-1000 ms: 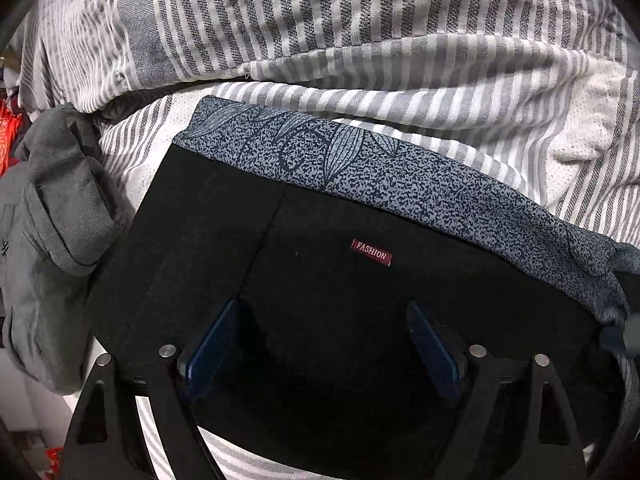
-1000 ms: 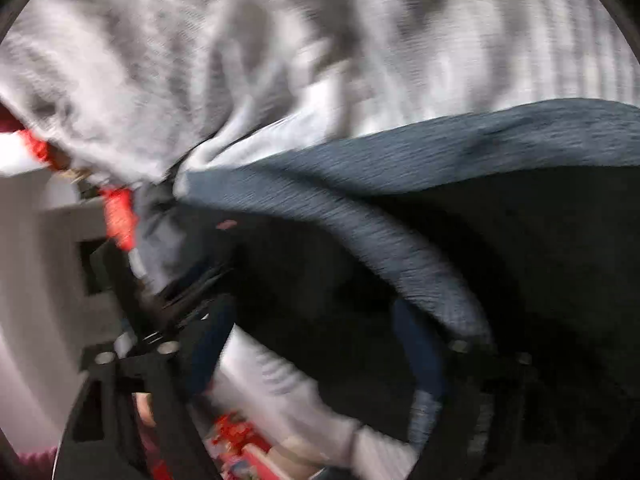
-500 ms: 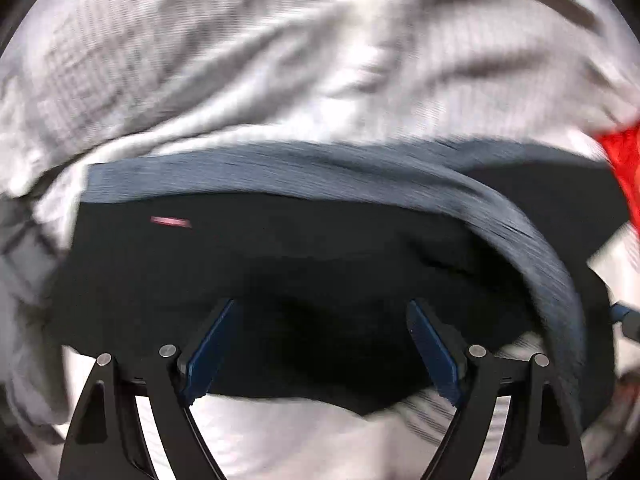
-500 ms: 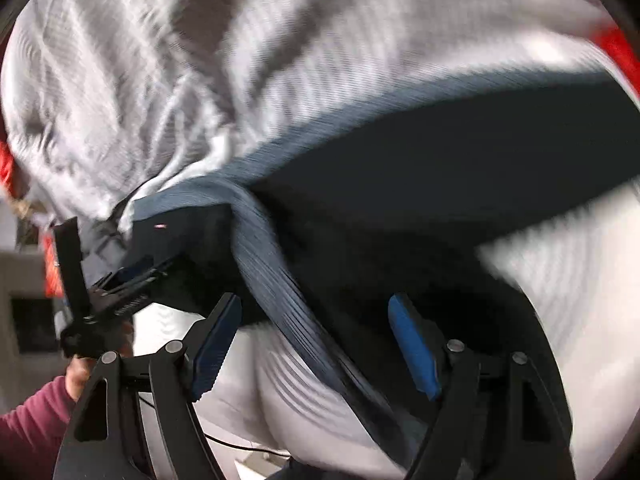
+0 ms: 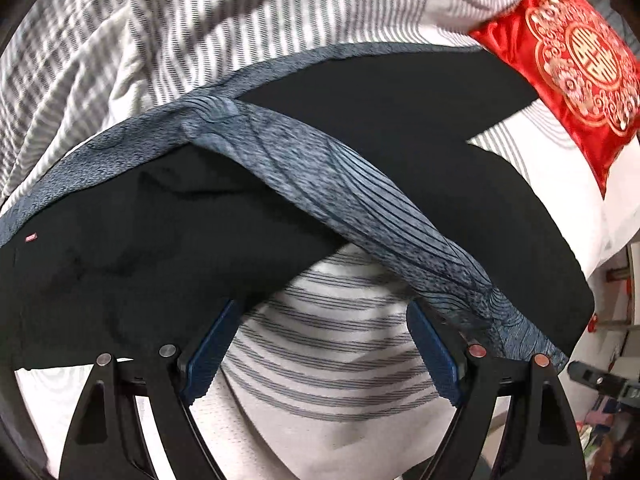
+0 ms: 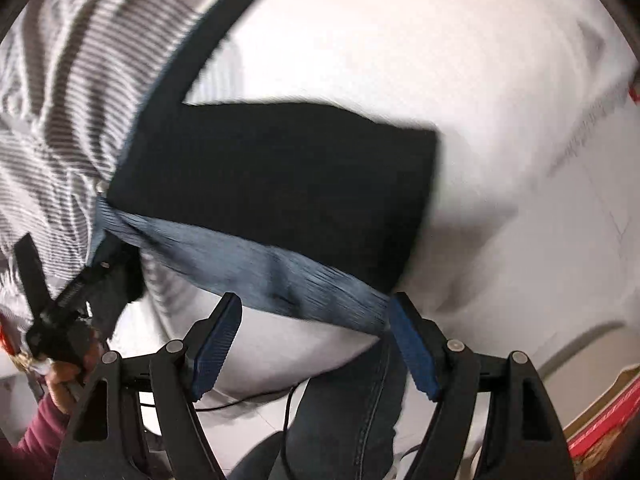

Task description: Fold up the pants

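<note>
Striped bedding (image 5: 320,364) carries the black pants (image 5: 132,256), partly folded, grey-blue side band (image 5: 348,208) crossing diagonally; red cushion (image 5: 576,60) at far right. Left gripper (image 5: 320,356) spread wide, empty, just short of the pants. Right gripper (image 6: 316,340) likewise wide apart, holding nothing, beside the band.

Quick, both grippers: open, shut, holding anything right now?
Left gripper: open, nothing between its blue pads; black pants with grey-blue patterned band lie just ahead.
Right gripper: open, holding nothing.

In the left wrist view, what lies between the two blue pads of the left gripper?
Only the striped bedsheet shows between the left gripper pads. The black pants lie just beyond the fingertips, not between them.
</note>
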`<state>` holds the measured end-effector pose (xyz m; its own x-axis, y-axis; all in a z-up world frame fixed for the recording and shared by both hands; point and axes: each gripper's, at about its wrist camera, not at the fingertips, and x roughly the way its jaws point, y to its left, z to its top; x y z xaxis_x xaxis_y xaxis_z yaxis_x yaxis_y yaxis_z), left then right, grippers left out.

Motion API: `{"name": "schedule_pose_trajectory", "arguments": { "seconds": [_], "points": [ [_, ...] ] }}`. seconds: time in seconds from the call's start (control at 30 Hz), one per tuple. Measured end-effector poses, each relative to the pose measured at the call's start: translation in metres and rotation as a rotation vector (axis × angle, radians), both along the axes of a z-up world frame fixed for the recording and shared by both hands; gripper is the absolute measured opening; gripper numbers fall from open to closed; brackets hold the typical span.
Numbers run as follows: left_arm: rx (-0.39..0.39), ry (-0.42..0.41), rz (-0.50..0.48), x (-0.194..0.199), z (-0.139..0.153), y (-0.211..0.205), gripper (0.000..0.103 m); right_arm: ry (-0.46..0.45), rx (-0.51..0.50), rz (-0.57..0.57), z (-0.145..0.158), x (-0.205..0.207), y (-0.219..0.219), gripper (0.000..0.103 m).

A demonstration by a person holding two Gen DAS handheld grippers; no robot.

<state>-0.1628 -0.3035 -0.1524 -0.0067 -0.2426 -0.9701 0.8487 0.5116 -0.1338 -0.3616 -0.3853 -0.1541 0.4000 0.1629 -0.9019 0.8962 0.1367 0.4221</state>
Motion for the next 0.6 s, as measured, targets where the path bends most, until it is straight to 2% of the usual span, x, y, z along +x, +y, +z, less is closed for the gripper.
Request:
{"name": "schedule_pose_trajectory", "arguments": {
  "seconds": [0.17,0.27,0.33,0.37,0.4,0.43,0.5,0.6],
  "points": [
    [0.03,-0.006,-0.01,-0.008,-0.011,-0.009,0.086,-0.079,0.056,-0.036,-0.025,-0.015,0.004,0.077],
    [0.047,-0.004,-0.005,-0.017,-0.018,-0.014,0.086,-0.138,0.078,-0.03,-0.035,-0.012,0.001,0.063],
    [0.06,0.01,-0.001,-0.023,-0.023,-0.019,0.086,-0.158,0.11,-0.019,-0.041,-0.008,-0.002,0.042],
    [0.063,0.026,0.003,-0.027,-0.025,-0.024,0.086,-0.164,0.128,-0.012,-0.042,-0.006,-0.004,0.015],
    [0.057,0.043,0.006,-0.03,-0.025,-0.028,0.084,-0.182,0.157,-0.007,-0.042,-0.004,-0.006,0.005],
    [0.049,0.056,0.007,-0.033,-0.025,-0.032,0.076,-0.215,0.173,-0.009,-0.039,-0.004,-0.008,0.004],
    [0.034,0.101,0.011,-0.036,-0.022,-0.043,0.069,-0.303,0.175,0.008,-0.02,-0.001,-0.019,0.003],
    [-0.004,0.143,0.032,-0.037,-0.012,-0.06,0.069,-0.409,0.14,0.025,0.018,0.006,-0.048,0.003]
  ]
}}
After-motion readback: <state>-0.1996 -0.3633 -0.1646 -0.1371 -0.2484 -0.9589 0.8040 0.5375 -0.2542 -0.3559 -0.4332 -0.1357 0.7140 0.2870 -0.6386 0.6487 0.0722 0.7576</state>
